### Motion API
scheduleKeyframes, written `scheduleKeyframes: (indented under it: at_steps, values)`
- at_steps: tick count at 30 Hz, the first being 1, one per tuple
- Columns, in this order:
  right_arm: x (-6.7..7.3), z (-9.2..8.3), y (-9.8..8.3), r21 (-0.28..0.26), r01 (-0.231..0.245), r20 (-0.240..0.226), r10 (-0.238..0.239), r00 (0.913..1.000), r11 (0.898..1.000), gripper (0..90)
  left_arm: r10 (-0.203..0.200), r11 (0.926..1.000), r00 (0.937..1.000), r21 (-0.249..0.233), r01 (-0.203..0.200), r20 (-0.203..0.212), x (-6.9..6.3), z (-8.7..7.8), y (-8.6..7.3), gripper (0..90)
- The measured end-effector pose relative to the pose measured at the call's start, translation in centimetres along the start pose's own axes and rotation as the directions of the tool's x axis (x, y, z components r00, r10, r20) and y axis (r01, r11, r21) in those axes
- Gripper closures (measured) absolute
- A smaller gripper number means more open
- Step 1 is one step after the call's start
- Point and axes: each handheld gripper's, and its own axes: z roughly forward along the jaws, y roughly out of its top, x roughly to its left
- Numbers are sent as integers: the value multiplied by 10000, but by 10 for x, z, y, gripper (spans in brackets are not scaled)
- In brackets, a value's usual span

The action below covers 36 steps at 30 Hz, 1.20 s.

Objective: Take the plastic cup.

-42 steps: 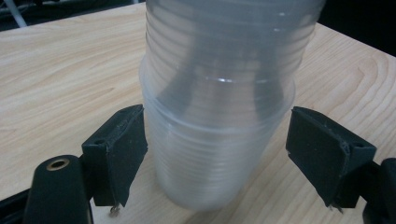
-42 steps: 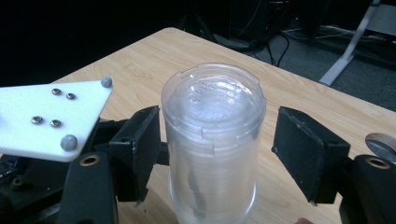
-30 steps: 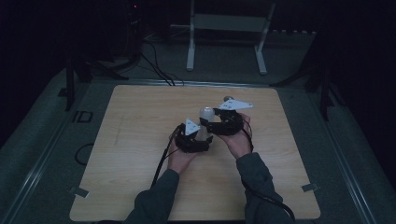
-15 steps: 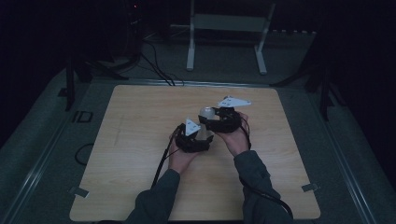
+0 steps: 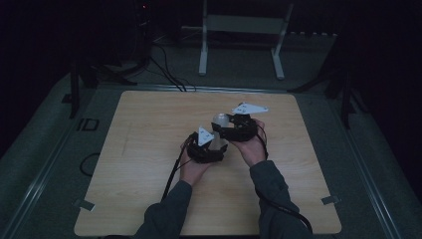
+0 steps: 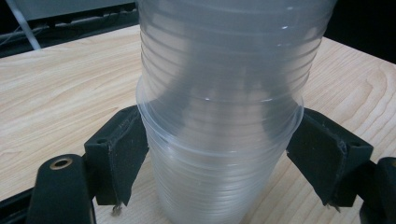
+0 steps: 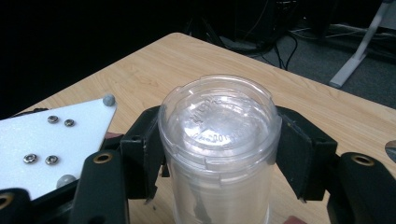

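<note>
Two clear plastic cups (image 5: 218, 130), nested upside down one over the other, stand upright near the middle of the wooden table (image 5: 149, 149), between both grippers. Main risk, in my judgement: the cups are thin and ribbed, and a hard squeeze at either level could buckle the wall or lock the two together instead of freeing them. A second risk is a slip, since smooth plastic gives the pads little to bite on; if the upper cup is pulled off at a tilt, the lower one could lift with it or topple. The left gripper (image 6: 219, 154) sits low, its jaws moderately spread and pressed against the sides of the lower cup (image 6: 219, 186) just under the rim of the upper one. The right gripper (image 7: 217, 154) has just been closing, and its jaws now bear on the upper cup (image 7: 219, 121) near its upturned base, one pad at each side. In the high view the left gripper (image 5: 206, 147) and the right gripper (image 5: 239, 127) are close together, touching or nearly so; I cannot tell which.
</note>
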Motion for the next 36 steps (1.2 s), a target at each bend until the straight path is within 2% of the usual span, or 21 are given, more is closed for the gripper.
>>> scheduleKeyframes:
  at_steps: [36]
  values:
    - [2,-25,26,-894,12,-164,-27,9999,9960,394,-132,9998,9999,117,131,43,2,0,-3,216]
